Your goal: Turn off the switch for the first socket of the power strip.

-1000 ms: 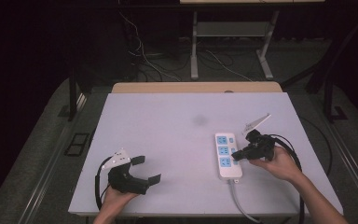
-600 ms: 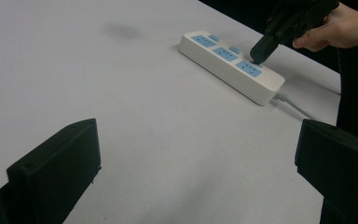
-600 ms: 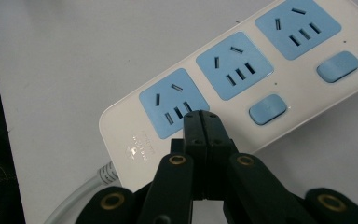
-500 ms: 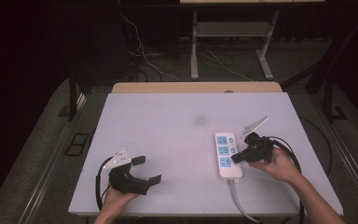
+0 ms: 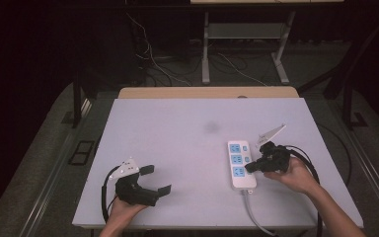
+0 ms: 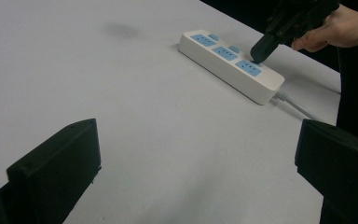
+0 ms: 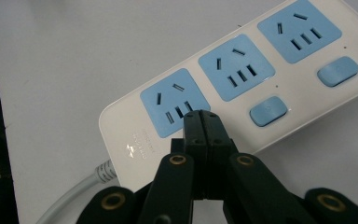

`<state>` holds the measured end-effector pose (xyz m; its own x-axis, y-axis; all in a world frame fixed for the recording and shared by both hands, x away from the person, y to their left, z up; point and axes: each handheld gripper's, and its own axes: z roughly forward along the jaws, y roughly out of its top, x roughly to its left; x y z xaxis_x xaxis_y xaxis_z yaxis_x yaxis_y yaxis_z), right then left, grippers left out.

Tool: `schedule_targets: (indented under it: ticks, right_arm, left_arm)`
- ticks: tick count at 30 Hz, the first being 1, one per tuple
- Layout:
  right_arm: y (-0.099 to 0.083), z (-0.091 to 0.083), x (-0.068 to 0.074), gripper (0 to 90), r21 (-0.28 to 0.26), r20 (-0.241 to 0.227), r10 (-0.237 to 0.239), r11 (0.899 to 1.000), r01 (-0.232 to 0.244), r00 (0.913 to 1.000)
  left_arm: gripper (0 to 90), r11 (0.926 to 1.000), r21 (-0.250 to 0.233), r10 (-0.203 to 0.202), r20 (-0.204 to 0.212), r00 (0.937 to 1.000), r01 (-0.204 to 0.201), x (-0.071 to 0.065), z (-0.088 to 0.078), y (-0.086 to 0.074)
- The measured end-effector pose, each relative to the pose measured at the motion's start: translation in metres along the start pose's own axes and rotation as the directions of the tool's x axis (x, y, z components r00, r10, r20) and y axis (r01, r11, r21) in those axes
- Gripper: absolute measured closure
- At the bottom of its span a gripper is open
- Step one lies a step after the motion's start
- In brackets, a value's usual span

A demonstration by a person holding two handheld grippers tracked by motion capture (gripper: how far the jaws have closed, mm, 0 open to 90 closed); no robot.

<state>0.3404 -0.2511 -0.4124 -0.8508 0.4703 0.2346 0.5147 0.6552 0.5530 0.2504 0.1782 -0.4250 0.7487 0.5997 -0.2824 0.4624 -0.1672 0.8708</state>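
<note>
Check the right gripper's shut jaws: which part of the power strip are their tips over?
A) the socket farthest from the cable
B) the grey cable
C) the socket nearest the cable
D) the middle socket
C: in the right gripper view, the right gripper has its jaws pressed together, tips at the edge of the power strip's cable-end socket.

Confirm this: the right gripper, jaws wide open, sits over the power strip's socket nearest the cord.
Not quite. The right gripper has its jaws shut, pressed together, as the right gripper view shows. The rest holds: it sits over the socket nearest the cord on the power strip.
</note>
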Motion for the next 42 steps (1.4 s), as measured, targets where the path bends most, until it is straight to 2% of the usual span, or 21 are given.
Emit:
schedule_targets:
  ticks: [4, 10, 23, 33, 34, 36, 37, 42]
  right_arm:
    - [-0.001, 0.000, -0.001, 90.0, -0.007, -0.004, 0.027, 1.000, -0.027, 0.9996]
    - [-0.001, 0.001, -0.001, 90.0, -0.003, -0.004, 0.029, 1.000, -0.029, 0.9996]
    - [-0.003, 0.001, -0.001, 90.0, -0.017, -0.007, 0.023, 1.000, -0.023, 0.9997]
    - [-0.001, 0.000, 0.001, 90.0, -0.006, 0.001, 0.012, 1.000, -0.012, 0.9999]
    - [0.000, -0.003, 0.001, 90.0, -0.025, -0.005, 0.011, 1.000, -0.011, 0.9999]
    - [0.002, -0.004, 0.002, 90.0, 0.008, 0.021, -0.003, 1.000, 0.003, 0.9998]
    - [0.002, -0.004, 0.003, 90.0, 0.009, 0.019, -0.001, 1.000, 0.000, 0.9998]
    - [0.001, -0.011, 0.001, 90.0, -0.024, 0.008, 0.004, 1.000, -0.004, 1.0000]
  left_arm:
    - [0.0, 1.0000, 0.002, 0.002, 0.001, 1.0000, -0.002, 0.000, 0.001, 0.000]
    - [0.0, 1.0000, 0.003, 0.003, 0.002, 1.0000, -0.003, -0.001, 0.002, 0.000]
    - [0.0, 1.0000, 0.008, 0.003, 0.002, 1.0000, -0.003, 0.000, 0.002, 0.000]
    - [0.0, 1.0000, 0.005, 0.000, -0.001, 1.0000, 0.000, 0.001, 0.001, 0.000]
    - [0.0, 1.0000, 0.006, -0.001, -0.001, 1.0000, 0.001, 0.001, 0.001, 0.000]
    - [0.0, 1.0000, 0.007, -0.001, 0.000, 1.0000, 0.001, 0.001, 0.002, 0.000]
    - [0.0, 1.0000, 0.007, 0.001, 0.001, 1.0000, -0.001, 0.001, 0.002, 0.000]
    - [0.0, 1.0000, 0.004, -0.001, -0.001, 1.0000, 0.001, 0.001, 0.001, 0.000]
